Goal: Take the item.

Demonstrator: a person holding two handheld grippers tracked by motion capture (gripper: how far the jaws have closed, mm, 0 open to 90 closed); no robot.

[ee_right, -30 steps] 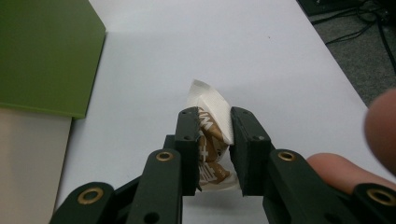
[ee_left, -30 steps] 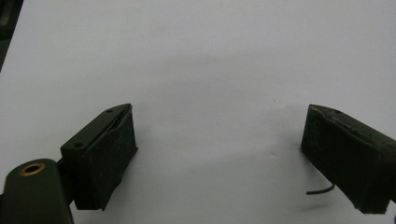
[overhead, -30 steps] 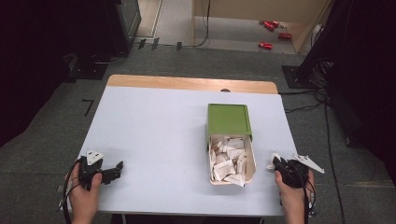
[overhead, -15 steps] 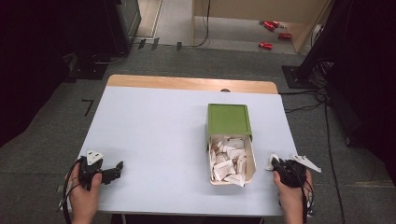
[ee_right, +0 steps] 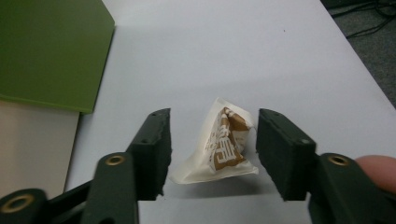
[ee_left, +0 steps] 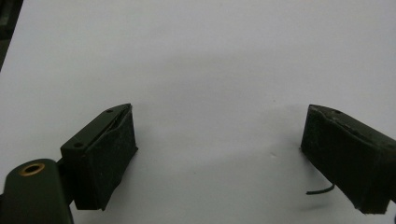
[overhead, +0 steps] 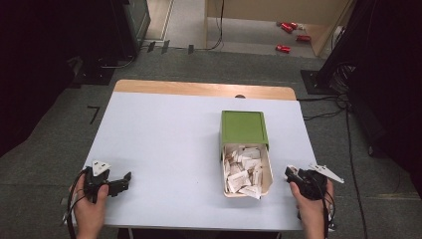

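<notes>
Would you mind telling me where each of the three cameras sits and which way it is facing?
High view: above the person's side, looking forward and down on the pale blue table; both forearms and hands show.
Left gripper view: rides the left hand-held gripper, facing bare tabletop between its wide-open black jaws.
Right gripper view: rides the right hand-held gripper; its jaws have just been opening around a small white-and-brown paper packet lying between them.
Shared: the green-lidded beige box appears in the high and right gripper views.
</notes>
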